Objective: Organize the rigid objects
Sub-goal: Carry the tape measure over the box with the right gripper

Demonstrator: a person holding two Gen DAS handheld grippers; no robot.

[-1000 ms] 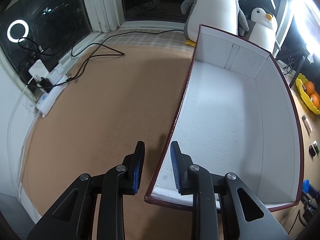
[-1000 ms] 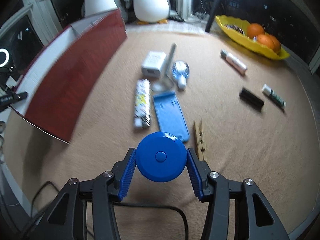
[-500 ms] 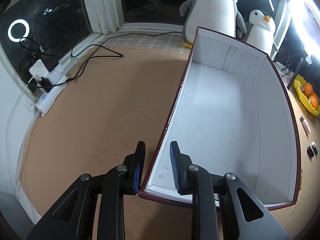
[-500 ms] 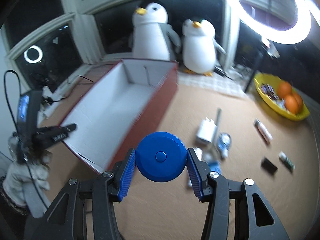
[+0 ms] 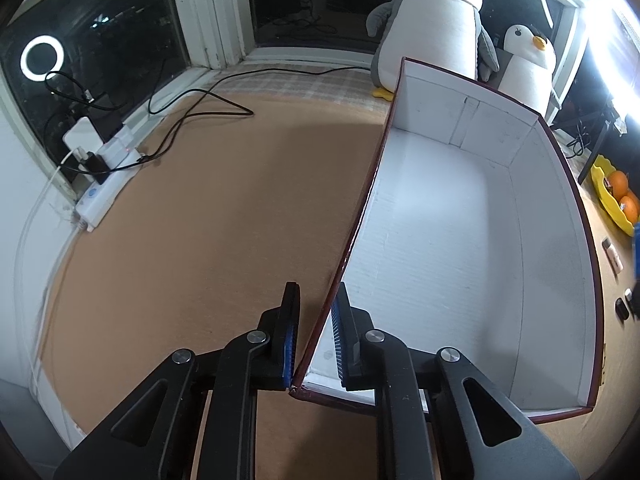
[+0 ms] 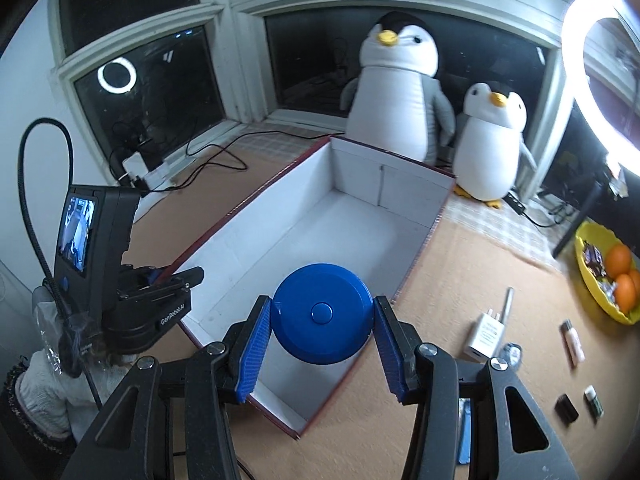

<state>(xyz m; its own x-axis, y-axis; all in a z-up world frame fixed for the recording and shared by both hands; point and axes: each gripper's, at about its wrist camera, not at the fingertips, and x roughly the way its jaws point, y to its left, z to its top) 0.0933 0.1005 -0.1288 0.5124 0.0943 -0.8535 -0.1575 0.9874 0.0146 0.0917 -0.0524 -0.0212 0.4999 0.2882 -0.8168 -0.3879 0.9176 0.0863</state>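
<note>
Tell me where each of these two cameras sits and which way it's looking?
Left wrist: on the left gripper, looking down along its fingers, whose jaws have just been closing on the box wall.
Right wrist: on the right gripper, looking down over the box; it holds a blue disc; the left gripper shows.
Shared: box, big penguin, fruit bowl.

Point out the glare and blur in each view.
Left wrist view: a bright light blows out the upper right corner, and fisheye curvature bends the white-lined cardboard box. Right wrist view: a glowing ring light glares; small items at right look slightly smeared.
</note>
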